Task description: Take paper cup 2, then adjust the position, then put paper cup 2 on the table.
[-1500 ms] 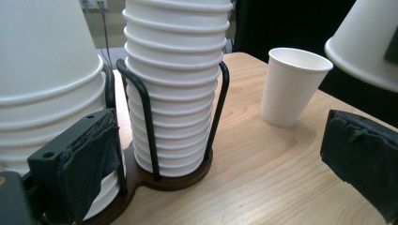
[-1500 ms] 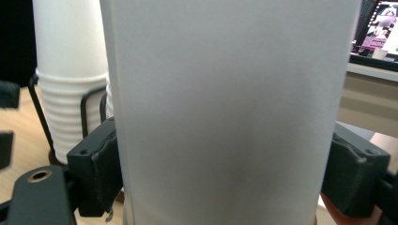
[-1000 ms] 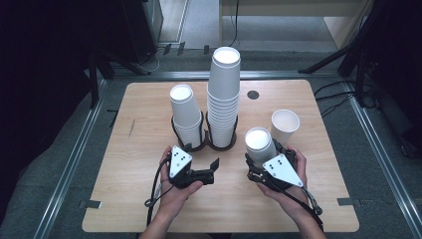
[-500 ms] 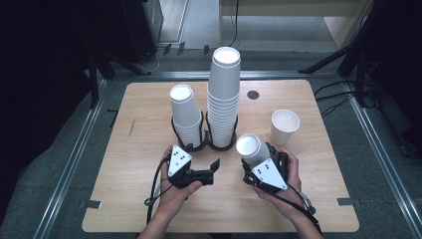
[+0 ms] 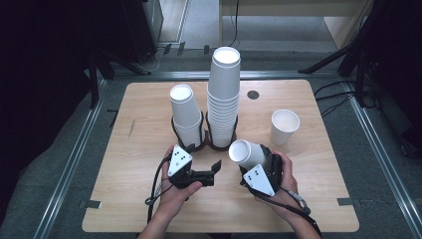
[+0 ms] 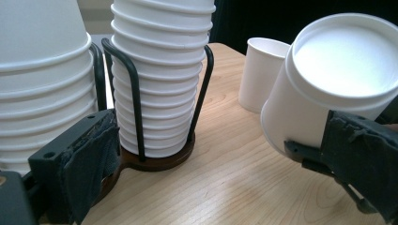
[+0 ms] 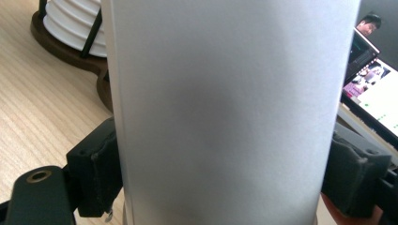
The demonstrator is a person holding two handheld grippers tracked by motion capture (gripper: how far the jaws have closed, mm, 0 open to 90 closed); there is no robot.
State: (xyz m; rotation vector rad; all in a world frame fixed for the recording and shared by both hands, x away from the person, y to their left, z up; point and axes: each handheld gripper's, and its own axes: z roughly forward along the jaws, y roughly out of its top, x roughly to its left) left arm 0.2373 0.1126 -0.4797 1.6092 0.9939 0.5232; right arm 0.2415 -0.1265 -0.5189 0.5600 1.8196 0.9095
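One cup (image 7: 225,112) clamped, right tool (image 7: 225,187)

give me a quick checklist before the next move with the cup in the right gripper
1. Grip on the held cup: right gripper has a pad on each side of its wall, ok.
2. Held cup's pose: tilted, closed base toward the stacks, not upright, not ok for setting down yet.
3. Left gripper: jaws apart, nothing between them, beside the short stack, ok.
4. Loose cup: upright on the table, apart from the held one, ok.
5. Tall stack: straight in its wire holder, ok.
6. Whether the held cup is one cup or several nested: cannot tell.
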